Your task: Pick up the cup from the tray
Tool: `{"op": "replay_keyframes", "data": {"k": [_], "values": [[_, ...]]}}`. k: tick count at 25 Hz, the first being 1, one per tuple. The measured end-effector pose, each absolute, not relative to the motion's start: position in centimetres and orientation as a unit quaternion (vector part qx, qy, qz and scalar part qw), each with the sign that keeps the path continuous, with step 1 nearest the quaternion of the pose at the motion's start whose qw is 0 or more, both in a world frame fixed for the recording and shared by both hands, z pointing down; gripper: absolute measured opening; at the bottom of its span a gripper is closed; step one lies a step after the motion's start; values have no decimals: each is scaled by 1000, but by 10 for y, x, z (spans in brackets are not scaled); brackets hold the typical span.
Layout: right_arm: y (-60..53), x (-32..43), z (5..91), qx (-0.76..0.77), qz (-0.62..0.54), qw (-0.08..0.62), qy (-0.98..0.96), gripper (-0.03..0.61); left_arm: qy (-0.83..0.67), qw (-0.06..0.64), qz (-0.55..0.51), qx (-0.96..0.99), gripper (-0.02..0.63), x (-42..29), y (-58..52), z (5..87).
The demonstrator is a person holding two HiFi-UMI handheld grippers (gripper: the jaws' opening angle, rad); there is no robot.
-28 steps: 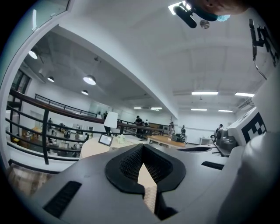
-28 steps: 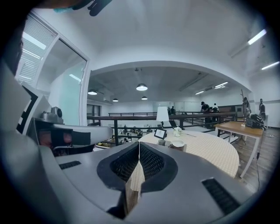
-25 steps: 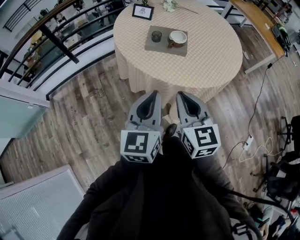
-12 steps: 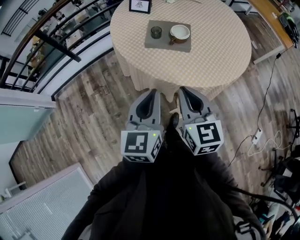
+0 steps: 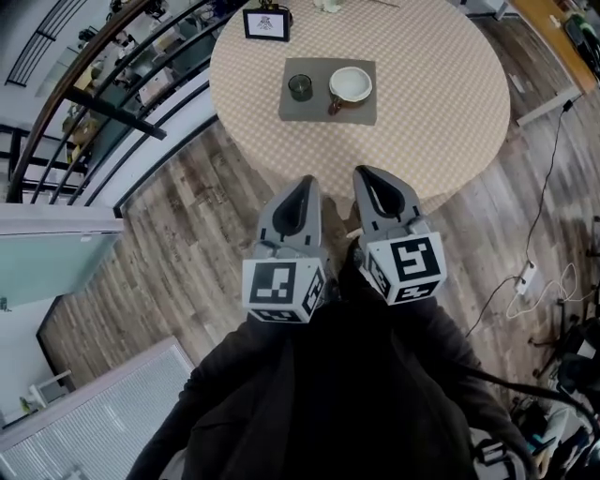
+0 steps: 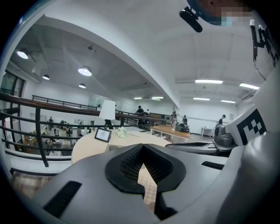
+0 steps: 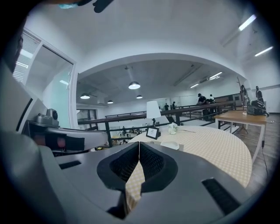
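head view: the left gripper (image 5: 303,184) and right gripper (image 5: 367,172) are held side by side close to the person's body, over the wooden floor (image 5: 187,234). both point toward the near edge of a round table (image 5: 450,112) with a checked cloth. out toward the middle of the table lies a grey tray (image 5: 314,105). the white cup (image 5: 350,83) stands on the tray's right half and a dark glass (image 5: 299,87) on its left half, the two apart. both grippers are well short of the tray. a small picture frame (image 5: 265,23) stands at the far left of the tabletop, and a dark railing (image 5: 94,94) runs along the left.

left gripper view: the jaws are closed tip to tip with nothing between them. only the cloth shows through the gap lower down. beyond them are the frame and a white lamp (image 6: 107,110). the cup cannot be made out here.

right gripper view: the jaws are pressed together and empty. the cup sits low on the tray, past the jaws and slightly to the right. the frame, the lamp and a small bunch of flowers (image 7: 173,128) are farther back.
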State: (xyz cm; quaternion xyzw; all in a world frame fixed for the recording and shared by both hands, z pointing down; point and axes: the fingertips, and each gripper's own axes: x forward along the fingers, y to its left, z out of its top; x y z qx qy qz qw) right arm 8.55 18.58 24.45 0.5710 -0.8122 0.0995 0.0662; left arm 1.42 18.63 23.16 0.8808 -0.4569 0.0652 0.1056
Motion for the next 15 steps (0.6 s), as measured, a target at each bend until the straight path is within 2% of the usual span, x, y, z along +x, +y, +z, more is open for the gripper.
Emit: {"op": "replay_keyframes", "data": {"k": [15], "values": [[115,126,207,571,62,27,-818,8,-464,59,57,882,6,51,127,194]]}}
